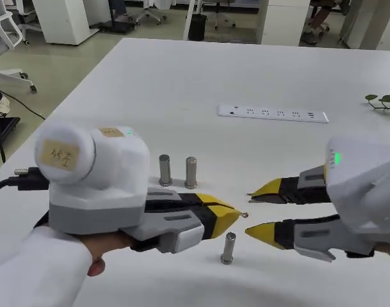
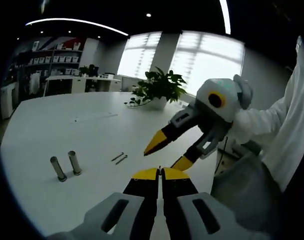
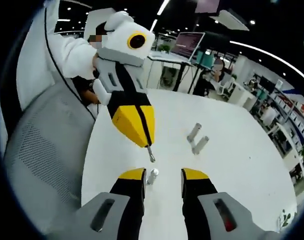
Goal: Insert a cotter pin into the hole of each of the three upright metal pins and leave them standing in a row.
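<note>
Tan handwritten label (image 1: 61, 155), left gripper (image 1: 235, 214) pinching cotter pin (image 3: 151, 154), right gripper (image 3: 164, 175) spread

readable text: none | tan sticker (image 1: 60, 155) on left claw (image 1: 238, 215) | handwriting illegible

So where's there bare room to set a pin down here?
Bare table lies beyond the power strip to the far edge, and between it and the two upright pins. Crowded: the near pin stands by the tips of the left gripper, shut on a cotter pin, and the open right gripper.
</note>
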A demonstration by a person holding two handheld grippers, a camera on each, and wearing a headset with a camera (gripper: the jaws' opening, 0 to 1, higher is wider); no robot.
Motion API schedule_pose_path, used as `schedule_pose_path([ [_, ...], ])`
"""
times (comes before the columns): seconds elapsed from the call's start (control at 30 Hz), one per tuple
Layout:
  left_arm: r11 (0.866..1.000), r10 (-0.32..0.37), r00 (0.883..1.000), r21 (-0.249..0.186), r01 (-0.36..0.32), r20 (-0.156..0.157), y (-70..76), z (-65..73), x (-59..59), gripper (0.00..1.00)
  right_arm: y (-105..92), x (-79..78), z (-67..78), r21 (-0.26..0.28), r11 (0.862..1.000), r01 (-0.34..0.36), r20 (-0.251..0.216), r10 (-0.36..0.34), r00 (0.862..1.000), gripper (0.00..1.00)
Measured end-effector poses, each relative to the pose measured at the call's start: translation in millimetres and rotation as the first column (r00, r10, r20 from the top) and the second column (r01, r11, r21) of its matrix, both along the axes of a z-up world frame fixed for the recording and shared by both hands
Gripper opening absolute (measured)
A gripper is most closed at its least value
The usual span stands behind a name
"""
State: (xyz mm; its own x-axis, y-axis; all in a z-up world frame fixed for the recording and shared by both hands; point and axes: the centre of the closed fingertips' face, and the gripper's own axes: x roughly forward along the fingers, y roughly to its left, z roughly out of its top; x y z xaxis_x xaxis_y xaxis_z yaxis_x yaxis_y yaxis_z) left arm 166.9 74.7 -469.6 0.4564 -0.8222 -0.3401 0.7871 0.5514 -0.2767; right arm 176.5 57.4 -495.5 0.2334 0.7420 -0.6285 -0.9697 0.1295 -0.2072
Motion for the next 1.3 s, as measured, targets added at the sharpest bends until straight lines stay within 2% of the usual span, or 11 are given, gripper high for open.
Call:
schedule_pose_path([
  [0.07, 1.0, -0.011, 1.0, 0.009, 0.011, 0.018, -0.2, -0.4, -0.9, 0.0, -0.9, -3.2, 0.0, 0.036, 0.999, -0.004, -0.078, 0.006, 0.997, 0.24],
  [0.17, 0.999, -0.041, 0.997, 0.034, 0.038, 0.068, -1.0, 0.4, -2.4, 0.0, 1.1, -12.5, 3.4, 0.115, 0.993, -0.014, -0.203, 0.037, 0.978, 0.18],
  [0.23, 0.998, -0.045, 0.995, 0.038, 0.042, 0.091, -0.9, 2.0, -1.6, 0.0, 0.9, -14.9, 3.9, 0.131, 0.991, -0.008, -0.244, 0.04, 0.969, 0.16],
  [0.33, 0.996, -0.071, 0.988, 0.057, 0.063, 0.14, -1.9, 5.0, -3.2, 0.0, 3.0, -18.2, 6.7, 0.16, 0.987, -0.025, -0.259, 0.066, 0.964, 0.16],
  [0.43, 0.995, -0.092, 0.982, 0.061, 0.083, 0.168, -3.4, 7.8, -5.9, 0.0, 6.1, -22.4, 6.0, 0.161, 0.986, -0.04, -0.272, 0.084, 0.959, 0.2],
  [0.5, 0.993, -0.104, 0.98, 0.066, 0.094, 0.172, -4.1, 7.8, -7.4, 0.0, 9.7, -27.0, 7.0, 0.175, 0.983, -0.049, -0.291, 0.099, 0.952, 0.2],
  [0.73, 0.984, -0.148, 0.967, 0.131, 0.123, 0.207, -4.4, 6.3, -12.4, 0.0, 16.5, -33.0, 6.2, 0.187, 0.979, -0.081, -0.294, 0.134, 0.946, 0.12],
  [0.9, 0.977, -0.171, 0.962, 0.163, 0.137, 0.215, -4.4, 5.7, -12.6, 0.0, 17.9, -32.7, 6.1, 0.195, 0.977, -0.091, -0.284, 0.145, 0.948, 0.05],
  [1.07, 0.975, -0.18, 0.962, 0.166, 0.148, 0.204, -5.5, 3.5, -13.8, 0.0, 17.6, -34.1, 5.1, 0.196, 0.975, -0.101, -0.293, 0.156, 0.943, 0.0],
  [1.13, 0.974, -0.183, 0.963, 0.172, 0.15, 0.199, -5.7, 0.9, -14.5, 0.0, 16.9, -32.6, 3.6, 0.19, 0.977, -0.096, -0.28, 0.147, 0.949, 0.0],
  [1.3, 0.967, -0.204, 0.96, 0.193, 0.167, 0.192, -5.8, -3.8, -17.6, 0.0, 14.6, -35.2, 1.3, 0.176, 0.979, -0.105, -0.286, 0.153, 0.946, 0.0],
])
